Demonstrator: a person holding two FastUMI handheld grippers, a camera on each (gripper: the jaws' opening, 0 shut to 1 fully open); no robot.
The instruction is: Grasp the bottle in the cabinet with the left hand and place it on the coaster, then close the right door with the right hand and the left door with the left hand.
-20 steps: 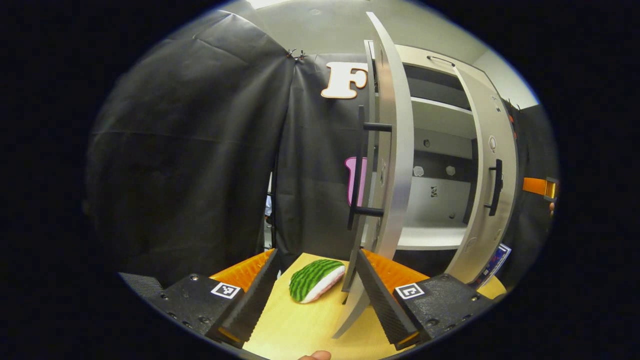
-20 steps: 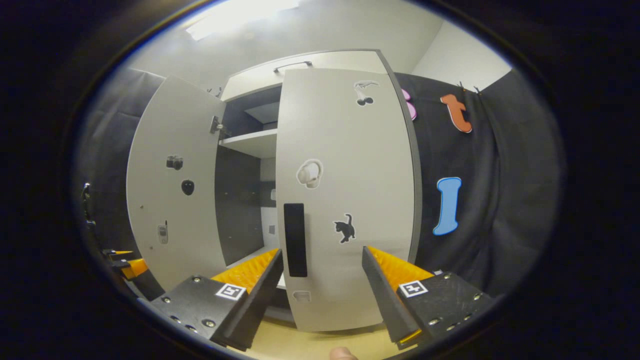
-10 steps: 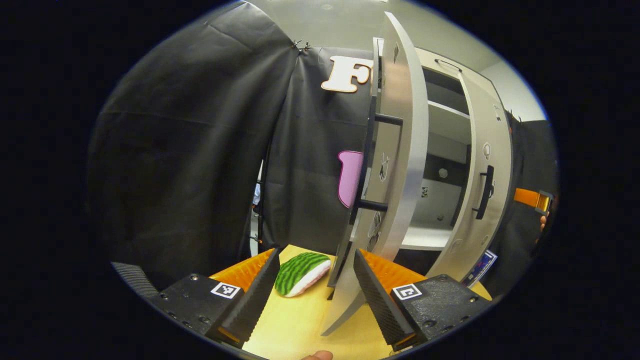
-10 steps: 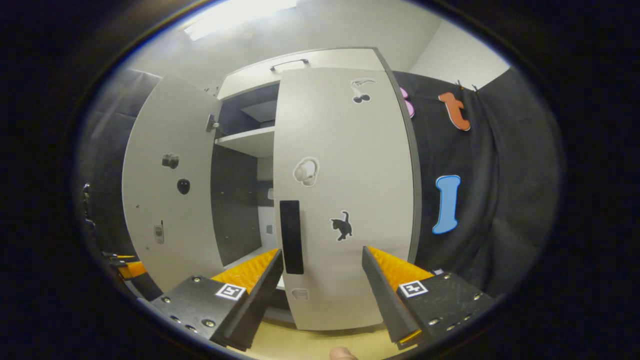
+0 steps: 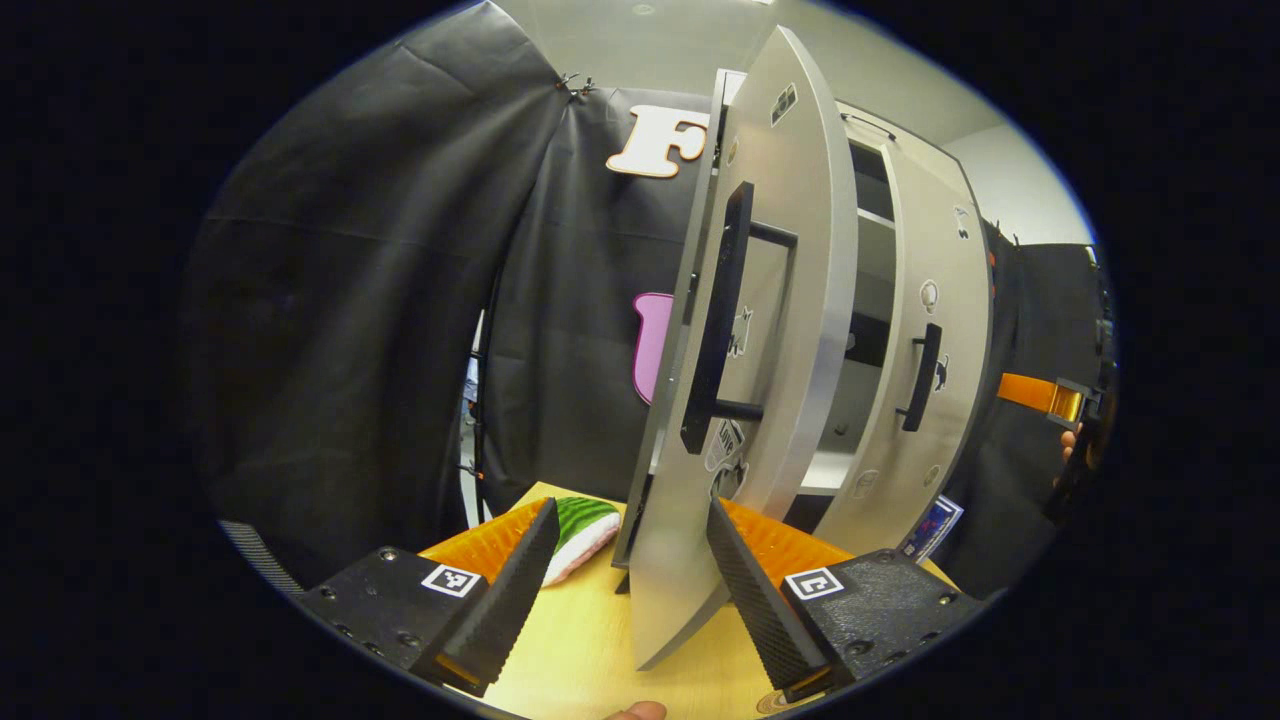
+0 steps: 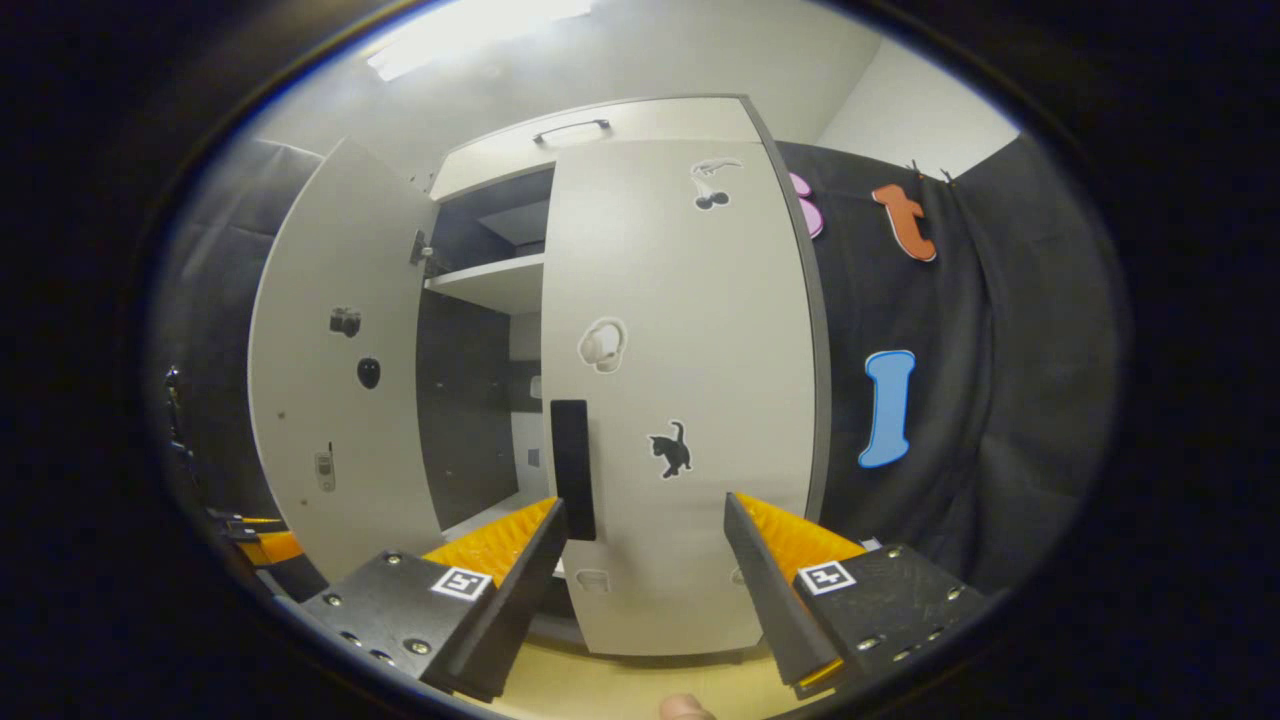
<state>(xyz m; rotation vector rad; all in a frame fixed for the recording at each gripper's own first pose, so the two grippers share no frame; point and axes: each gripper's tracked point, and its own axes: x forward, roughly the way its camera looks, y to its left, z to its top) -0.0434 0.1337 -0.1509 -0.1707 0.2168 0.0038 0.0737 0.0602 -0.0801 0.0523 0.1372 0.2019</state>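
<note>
Up front in the left gripper view, a pale cabinet point(image 5: 870, 130) with both doors ajar. Nearest, the left door point(image 5: 790, 300), swung out and seen almost edge-on, with its black bar handle point(image 5: 715, 320) toward the camera and its lower corner reaching down between the fingers of the left gripper point(image 5: 630, 560). Fingers spread wide, clasping nothing; one finger just beside the door face, contact impossible to judge. Farther back, the right door point(image 5: 925, 350), angled partway toward the frame. Through the gap between the two, a pale shelf point(image 5: 872, 215) and a dark back panel; deeper contents hidden.

From the right gripper view, the right door face-on, bearing a cat sticker point(image 6: 670, 450), a headphone sticker point(image 6: 602, 345) and a cherry sticker point(image 6: 712, 185). Just before it, the right gripper point(image 6: 645, 560), wide open and holding nothing, with the door's dark handle just above one finger. Off to the side, the left door standing open, with a dim compartment point(image 6: 470, 420) under the shelf between the doors.

Below everything, a yellow wooden table point(image 5: 590, 640). On it, a watermelon-slice toy point(image 5: 585, 520) lying near the foot of the left door, partly behind a finger. Around the booth, black cloth wall point(image 5: 350, 300); overhead, a pale ceiling with a bright light point(image 6: 470, 30)
</note>
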